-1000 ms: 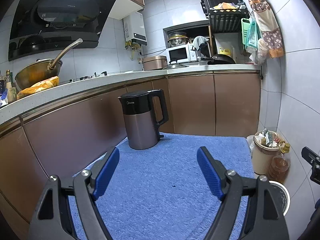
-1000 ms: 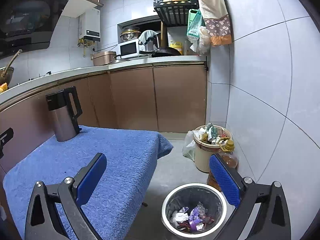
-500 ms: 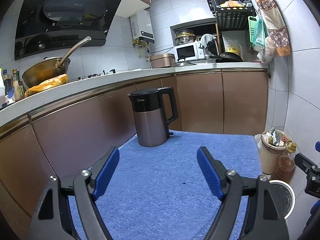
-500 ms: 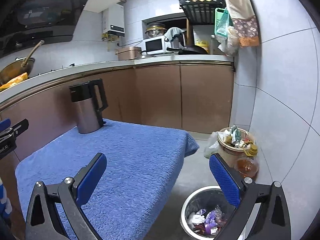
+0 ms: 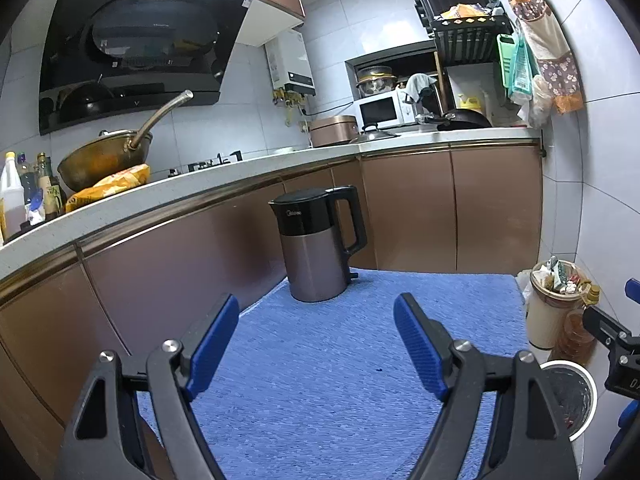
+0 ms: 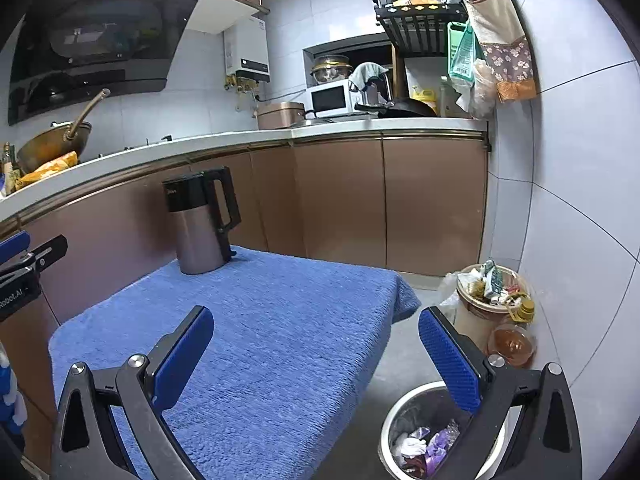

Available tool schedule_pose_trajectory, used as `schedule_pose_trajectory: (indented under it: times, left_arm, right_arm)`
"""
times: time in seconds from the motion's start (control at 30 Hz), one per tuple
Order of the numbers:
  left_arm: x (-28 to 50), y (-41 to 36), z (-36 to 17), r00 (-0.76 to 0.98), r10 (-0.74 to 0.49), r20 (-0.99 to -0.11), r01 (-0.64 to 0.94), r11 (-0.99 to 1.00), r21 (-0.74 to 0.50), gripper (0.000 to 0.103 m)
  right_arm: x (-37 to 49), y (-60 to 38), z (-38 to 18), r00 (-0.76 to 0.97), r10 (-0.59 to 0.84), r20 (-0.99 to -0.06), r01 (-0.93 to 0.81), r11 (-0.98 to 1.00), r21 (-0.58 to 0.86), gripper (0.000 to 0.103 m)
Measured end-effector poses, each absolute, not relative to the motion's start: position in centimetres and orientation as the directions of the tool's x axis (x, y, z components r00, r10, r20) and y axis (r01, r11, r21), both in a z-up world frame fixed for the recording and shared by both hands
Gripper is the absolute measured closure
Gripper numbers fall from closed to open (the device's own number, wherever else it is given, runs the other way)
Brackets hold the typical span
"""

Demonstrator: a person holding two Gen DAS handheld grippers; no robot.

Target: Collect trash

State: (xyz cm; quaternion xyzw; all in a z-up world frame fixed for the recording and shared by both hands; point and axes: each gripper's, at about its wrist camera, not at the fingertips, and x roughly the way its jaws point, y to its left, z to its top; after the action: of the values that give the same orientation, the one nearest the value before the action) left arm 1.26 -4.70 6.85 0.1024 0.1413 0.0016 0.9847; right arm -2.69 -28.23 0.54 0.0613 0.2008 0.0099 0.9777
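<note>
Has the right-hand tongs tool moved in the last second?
Yes. The right tongs have pulled back and left: the round metal trash bin has slid right and lower in the view, and more blue towel-covered table shows.

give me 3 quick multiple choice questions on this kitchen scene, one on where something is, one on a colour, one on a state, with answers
1. Where does the kettle stand?
A. on the blue towel-covered table
B. on the white counter
C. on the floor beside the bin

2. What colour are the pads of the right tongs?
A. red
B. blue
C. green

3. What is the state of the metal bin on the floor?
A. lidded and shut
B. tipped on its side
C. open, with trash inside

Answers:
1. A, the kettle sits at the far corner of the blue towel, below the counter.
2. B, both pads facing each other are blue.
3. C, the right wrist view looks down into the open rim and shows white and purple wrappers at the bottom.
</note>
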Motion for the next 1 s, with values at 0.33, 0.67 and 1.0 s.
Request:
schedule_pose_trajectory:
  times: [0.33,0.67,1.0]
  left_arm:
    - [-0.1,-5.2,7.7,0.965,0.028,-0.262,0.030,0.977,0.212,0.024]
    - [-0.2,-6.3,7.1,0.958,-0.040,-0.284,0.097,0.977,0.189,0.024]
    - [-0.1,-7.1,6.5,0.954,-0.086,-0.286,0.143,0.972,0.185,0.024]
  right_arm:
    - [-4.2,-28.5,1.6,0.934,0.064,-0.351,-0.010,0.988,0.153,0.000]
    - [-6.0,-30.0,1.1,0.928,-0.020,-0.373,0.073,0.989,0.128,0.000]
    - [-6.5,-30.8,0.2,0.914,-0.072,-0.399,0.127,0.986,0.111,0.000]
